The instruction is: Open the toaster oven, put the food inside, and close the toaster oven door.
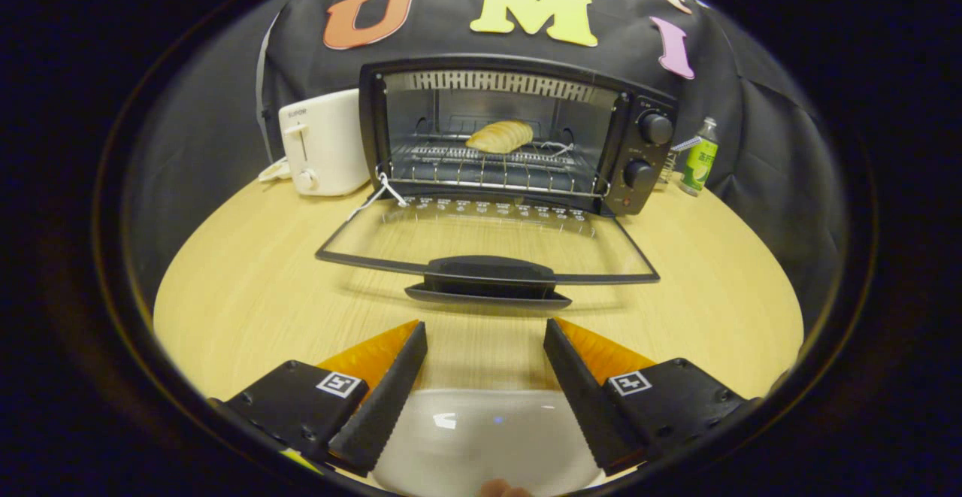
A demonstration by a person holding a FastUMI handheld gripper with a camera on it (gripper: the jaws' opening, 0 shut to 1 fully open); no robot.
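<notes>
A black toaster oven (639, 143) stands at the back of the wooden table with its glass door (488, 245) folded down flat toward me. A golden bread roll (500, 137) lies on the wire rack (488, 170) inside. The door's black handle (488, 271) points at me, a short way ahead of my fingertips. My gripper (485, 331) is open above the table, with nothing between its fingers. A white plate (481, 437) lies below and between the fingers, close to me.
Left of the oven stands a white toaster (323, 143), touching or nearly touching it. A green bottle (699, 159) stands to the oven's right at the back. The round wooden table (248, 294) has bare surface on both sides of the door.
</notes>
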